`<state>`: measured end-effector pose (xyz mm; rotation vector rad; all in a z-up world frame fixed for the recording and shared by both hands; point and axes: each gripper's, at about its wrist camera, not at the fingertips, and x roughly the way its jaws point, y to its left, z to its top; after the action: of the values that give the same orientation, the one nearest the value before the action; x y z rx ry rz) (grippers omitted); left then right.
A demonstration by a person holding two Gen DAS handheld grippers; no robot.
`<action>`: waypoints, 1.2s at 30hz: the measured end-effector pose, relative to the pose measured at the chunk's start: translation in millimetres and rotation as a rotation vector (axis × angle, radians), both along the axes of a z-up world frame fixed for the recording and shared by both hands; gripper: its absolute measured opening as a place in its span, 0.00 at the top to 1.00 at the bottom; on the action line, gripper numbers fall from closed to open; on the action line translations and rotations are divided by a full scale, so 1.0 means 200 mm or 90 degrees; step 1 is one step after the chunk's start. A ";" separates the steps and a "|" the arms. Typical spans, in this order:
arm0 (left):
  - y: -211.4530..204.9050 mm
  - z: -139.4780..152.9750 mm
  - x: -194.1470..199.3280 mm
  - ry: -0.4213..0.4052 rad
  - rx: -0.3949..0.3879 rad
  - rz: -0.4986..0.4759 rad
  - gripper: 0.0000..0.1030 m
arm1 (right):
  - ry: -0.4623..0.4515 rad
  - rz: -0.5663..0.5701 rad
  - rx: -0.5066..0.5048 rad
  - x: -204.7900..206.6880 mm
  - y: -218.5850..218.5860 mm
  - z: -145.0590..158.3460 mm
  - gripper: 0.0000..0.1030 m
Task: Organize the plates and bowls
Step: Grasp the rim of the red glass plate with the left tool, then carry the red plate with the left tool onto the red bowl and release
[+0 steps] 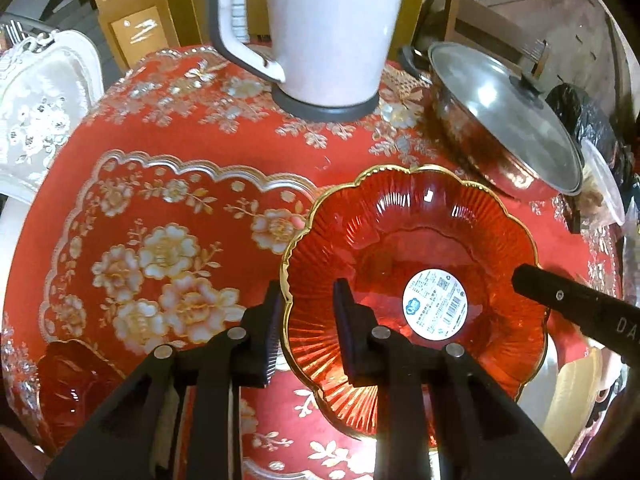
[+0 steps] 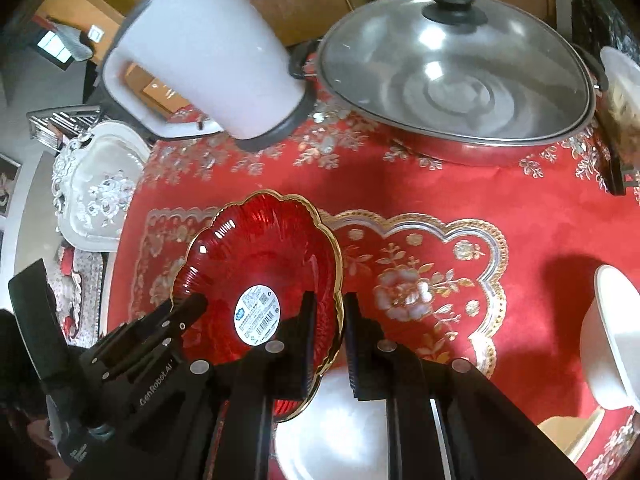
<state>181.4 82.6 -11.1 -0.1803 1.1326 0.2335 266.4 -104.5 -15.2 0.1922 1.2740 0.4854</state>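
Observation:
A red ribbed glass plate (image 1: 400,240) with a gold scalloped rim and a white label is held tilted above the red tablecloth. My right gripper (image 2: 330,340) is shut on its right rim (image 2: 339,280). On the opposite rim, my left gripper (image 1: 308,320) stands open astride the glass: its outer finger (image 1: 272,320) lies against the edge and its inner finger (image 1: 344,320) is over the ribbed inside, with a gap showing. Under the red plate lies a white plate (image 2: 340,432). A small red glass bowl (image 1: 68,380) sits at the table's near left. A white bowl (image 2: 616,340) stands at the right.
A white electric kettle (image 1: 328,32) stands at the back middle and a lidded steel pan (image 1: 504,120) at the back right. A white chair back (image 1: 44,112) is beyond the table's left edge. A clear lidded container (image 2: 620,76) sits beside the pan.

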 end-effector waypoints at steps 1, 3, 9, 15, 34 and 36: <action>0.01 0.02 -0.02 -0.005 0.004 0.002 0.78 | -0.002 0.003 0.001 -0.01 0.01 0.01 0.87; 0.03 0.05 -0.05 -0.012 0.008 0.004 0.78 | -0.011 0.011 0.001 -0.06 0.03 0.05 0.87; 0.11 0.14 -0.20 -0.035 0.019 0.020 0.78 | -0.037 0.040 0.011 -0.20 0.11 0.16 0.87; 0.24 0.18 -0.39 -0.047 0.032 0.050 0.78 | -0.046 0.087 0.016 -0.37 0.25 0.19 0.86; 0.75 -0.03 -0.96 0.025 0.057 0.174 0.78 | 0.001 0.238 0.001 -0.83 0.90 -0.02 0.84; 0.78 -0.07 -1.00 0.032 0.057 0.184 0.78 | 0.008 0.246 -0.009 -0.85 0.94 -0.06 0.84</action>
<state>-17.8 238.5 -24.3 -0.2600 1.1416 0.5462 96.9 83.2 -27.9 -0.0664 1.3318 0.8058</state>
